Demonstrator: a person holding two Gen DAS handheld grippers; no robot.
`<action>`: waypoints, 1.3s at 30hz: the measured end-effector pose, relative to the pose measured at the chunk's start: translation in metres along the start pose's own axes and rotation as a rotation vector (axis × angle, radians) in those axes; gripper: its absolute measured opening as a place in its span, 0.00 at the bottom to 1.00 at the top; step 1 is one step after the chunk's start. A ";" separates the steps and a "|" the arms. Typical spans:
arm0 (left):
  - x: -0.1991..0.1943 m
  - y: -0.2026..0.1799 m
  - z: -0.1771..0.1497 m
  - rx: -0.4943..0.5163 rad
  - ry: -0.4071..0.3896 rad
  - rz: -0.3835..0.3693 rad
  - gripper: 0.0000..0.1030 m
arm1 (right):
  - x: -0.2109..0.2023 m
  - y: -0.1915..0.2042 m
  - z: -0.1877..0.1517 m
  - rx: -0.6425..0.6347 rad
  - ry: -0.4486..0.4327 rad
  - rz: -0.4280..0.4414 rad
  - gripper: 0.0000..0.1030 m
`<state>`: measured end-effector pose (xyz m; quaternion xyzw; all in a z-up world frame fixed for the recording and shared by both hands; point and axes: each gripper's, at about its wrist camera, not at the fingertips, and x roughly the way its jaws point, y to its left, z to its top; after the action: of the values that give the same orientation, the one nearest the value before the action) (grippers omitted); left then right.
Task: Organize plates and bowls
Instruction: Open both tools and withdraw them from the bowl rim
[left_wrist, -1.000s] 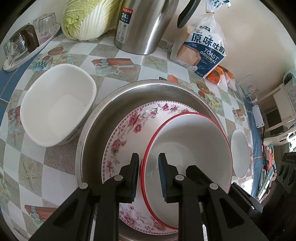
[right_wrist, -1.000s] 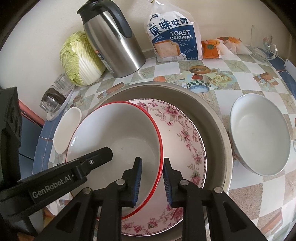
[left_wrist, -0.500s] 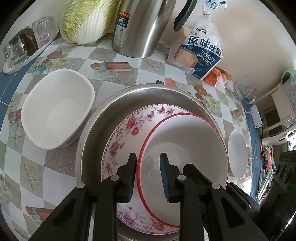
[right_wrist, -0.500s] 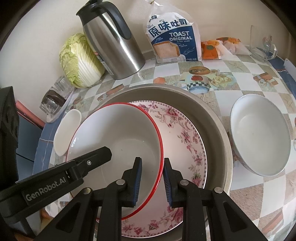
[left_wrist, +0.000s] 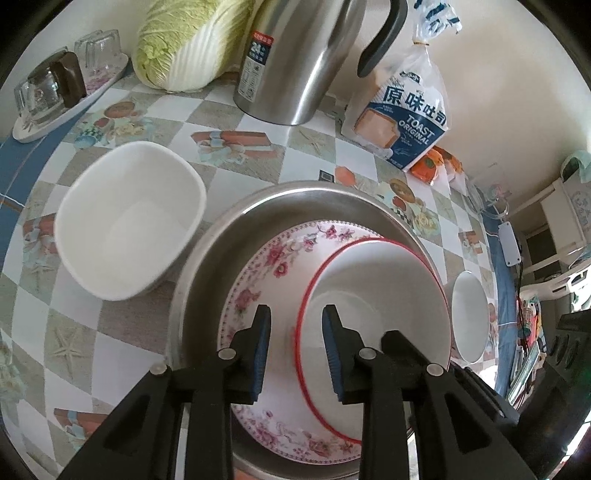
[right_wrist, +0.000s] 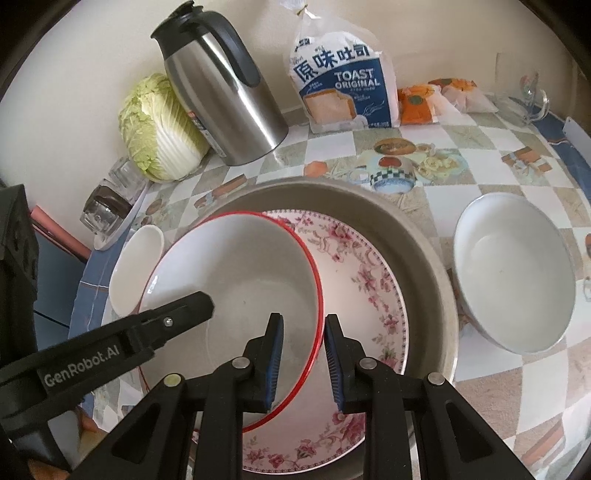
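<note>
A red-rimmed white bowl (left_wrist: 376, 295) (right_wrist: 236, 273) leans tilted on a pink floral plate (left_wrist: 280, 266) (right_wrist: 369, 280) inside a wide steel basin (left_wrist: 221, 258) (right_wrist: 424, 258). My left gripper (left_wrist: 295, 347) straddles the bowl's left rim. Its jaws are opening, and the blue pads stand clear of the rim on both sides. One left finger (right_wrist: 166, 325) reaches over the bowl in the right wrist view. My right gripper (right_wrist: 303, 350) is shut on the bowl's right rim, one pad inside and one outside.
One plain white bowl (left_wrist: 125, 229) (right_wrist: 135, 266) sits left of the basin, another (right_wrist: 517, 273) (left_wrist: 469, 317) to its right. Behind stand a steel thermos (right_wrist: 221, 92), a cabbage (right_wrist: 159, 129), a toast bag (right_wrist: 340, 88) and a tray of glasses (left_wrist: 55, 92).
The left jaws have spread wider and come off the bowl's rim. The left view has shifted slightly. The right gripper and the bowl have stayed put.
</note>
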<state>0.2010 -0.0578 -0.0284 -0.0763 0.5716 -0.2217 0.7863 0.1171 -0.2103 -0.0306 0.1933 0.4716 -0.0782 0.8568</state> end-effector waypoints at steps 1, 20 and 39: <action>-0.003 0.001 0.001 0.000 -0.006 0.002 0.28 | -0.002 -0.001 0.000 0.001 -0.003 -0.005 0.25; -0.063 0.004 0.000 -0.007 -0.131 0.059 0.54 | -0.056 0.001 0.003 -0.030 -0.087 -0.123 0.60; -0.077 -0.010 -0.016 0.091 -0.176 0.148 0.83 | -0.084 -0.019 -0.020 0.018 -0.127 -0.105 0.97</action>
<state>0.1643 -0.0313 0.0366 -0.0175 0.4937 -0.1810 0.8504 0.0500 -0.2234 0.0259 0.1708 0.4253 -0.1393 0.8778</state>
